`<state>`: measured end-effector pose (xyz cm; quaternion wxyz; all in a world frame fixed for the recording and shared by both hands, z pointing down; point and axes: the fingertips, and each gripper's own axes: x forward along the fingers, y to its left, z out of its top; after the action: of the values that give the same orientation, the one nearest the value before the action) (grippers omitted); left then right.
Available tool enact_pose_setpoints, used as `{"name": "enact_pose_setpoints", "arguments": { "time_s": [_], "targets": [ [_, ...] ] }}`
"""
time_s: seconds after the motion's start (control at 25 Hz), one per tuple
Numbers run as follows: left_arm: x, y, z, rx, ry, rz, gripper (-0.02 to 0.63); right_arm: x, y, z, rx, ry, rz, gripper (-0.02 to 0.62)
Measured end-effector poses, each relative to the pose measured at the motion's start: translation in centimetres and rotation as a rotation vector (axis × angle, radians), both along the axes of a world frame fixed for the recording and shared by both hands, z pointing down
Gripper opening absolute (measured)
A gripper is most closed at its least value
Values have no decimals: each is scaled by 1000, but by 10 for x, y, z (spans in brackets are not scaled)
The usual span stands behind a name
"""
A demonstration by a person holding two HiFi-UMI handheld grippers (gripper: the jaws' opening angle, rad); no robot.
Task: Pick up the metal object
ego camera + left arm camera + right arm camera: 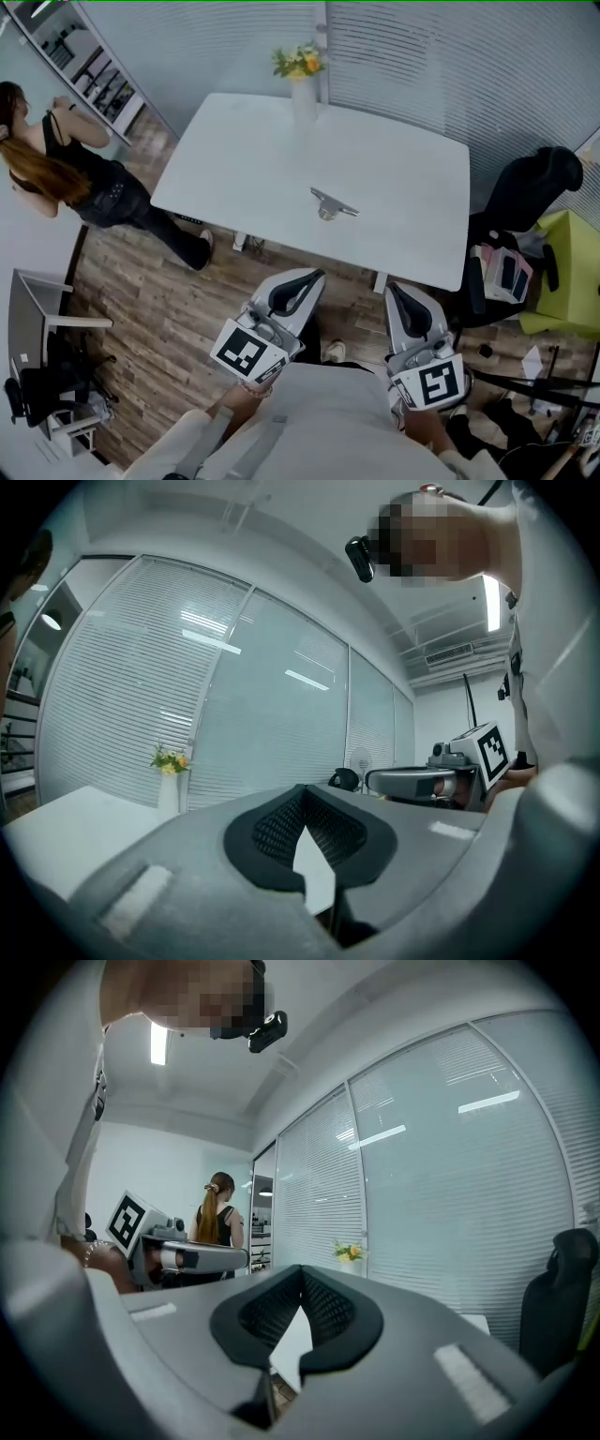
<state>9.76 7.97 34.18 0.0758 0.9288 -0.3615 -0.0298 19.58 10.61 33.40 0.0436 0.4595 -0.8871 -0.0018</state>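
Observation:
The metal object [330,203], a small silvery piece with a flat bar on top, lies alone near the middle of the white table [234,169]. Both grippers are held close to my body, short of the table's near edge and over the wooden floor. My left gripper [314,276] points toward the table with its jaws together and nothing between them. My right gripper [392,288] is beside it, also shut and empty. In the left gripper view the black pads [272,832] meet at the tip. In the right gripper view the pads [333,1312] meet the same way.
A white vase of yellow flowers [302,70] stands at the table's far edge. A person with long hair [66,173] stands at the left by shelves. A black office chair [534,187] and a green seat [572,272] crowd the right side.

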Motion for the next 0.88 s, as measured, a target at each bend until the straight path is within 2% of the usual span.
{"name": "enact_pose_setpoints", "arguments": {
  "time_s": [0.48, 0.88],
  "targets": [
    [-72, -156, 2, 2, 13, -8, 3, -70, -156, -2, 18, 36, -13, 5],
    [-102, -246, 3, 15, 25, 61, 3, -102, -241, -5, 38, 49, 52, 5]
  ]
}}
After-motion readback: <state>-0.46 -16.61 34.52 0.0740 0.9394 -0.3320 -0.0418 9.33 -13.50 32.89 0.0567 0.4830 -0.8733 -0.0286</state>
